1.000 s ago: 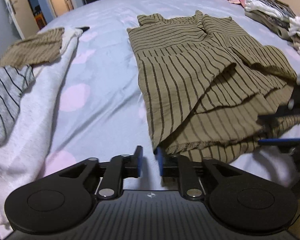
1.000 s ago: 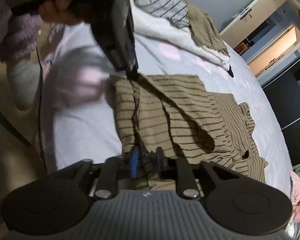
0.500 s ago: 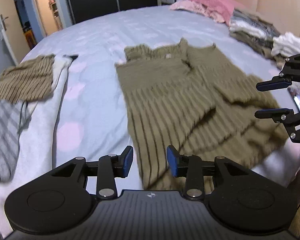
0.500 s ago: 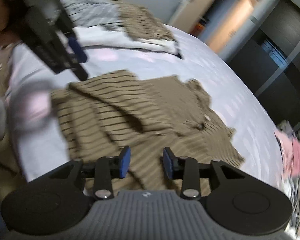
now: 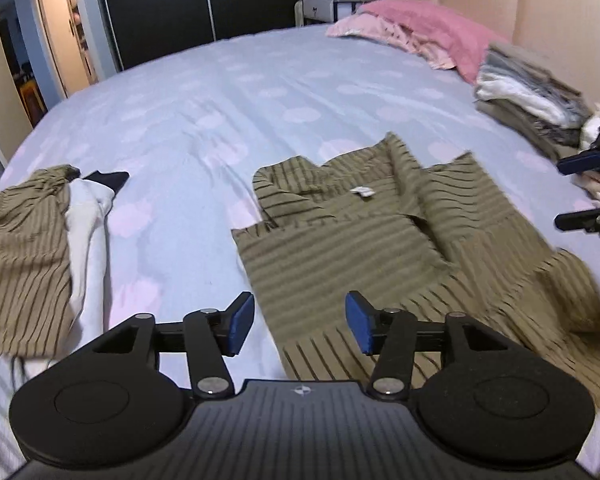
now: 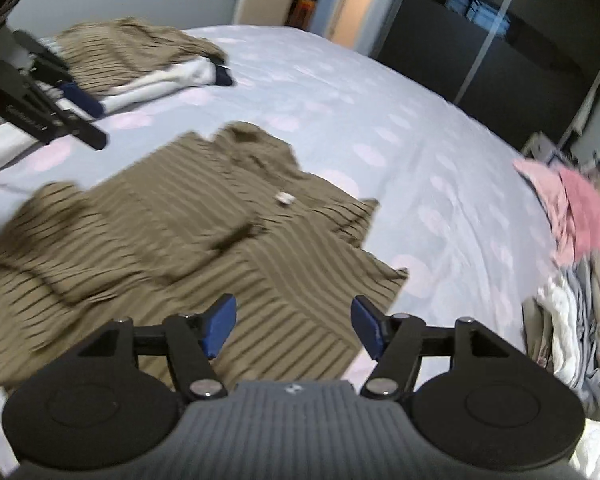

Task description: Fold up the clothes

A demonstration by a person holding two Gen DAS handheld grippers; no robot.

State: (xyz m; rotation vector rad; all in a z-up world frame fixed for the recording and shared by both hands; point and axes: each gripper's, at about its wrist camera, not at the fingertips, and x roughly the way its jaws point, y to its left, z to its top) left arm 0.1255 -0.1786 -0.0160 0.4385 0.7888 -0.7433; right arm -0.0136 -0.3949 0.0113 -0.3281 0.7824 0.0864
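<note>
Lying half-folded and rumpled on the near part of the bed (image 5: 228, 92), the striped garment (image 5: 380, 240) seems, through blur, unevenly layered. Both tools, left tool (image 5: 299, 322) and right tool (image 6: 293, 326), have just been opening and hold nothing; regrasping may catch one layer only and skew the fold.

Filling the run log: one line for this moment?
left gripper: open, empty | right gripper: open, empty | olive striped garment: released, flat on bed

We see dim, cool indoor light, a warm glow from the doorway (image 5: 56, 40) at upper left, motion blur on the striped garment (image 6: 172, 240), and fisheye bending at the edges.
</note>
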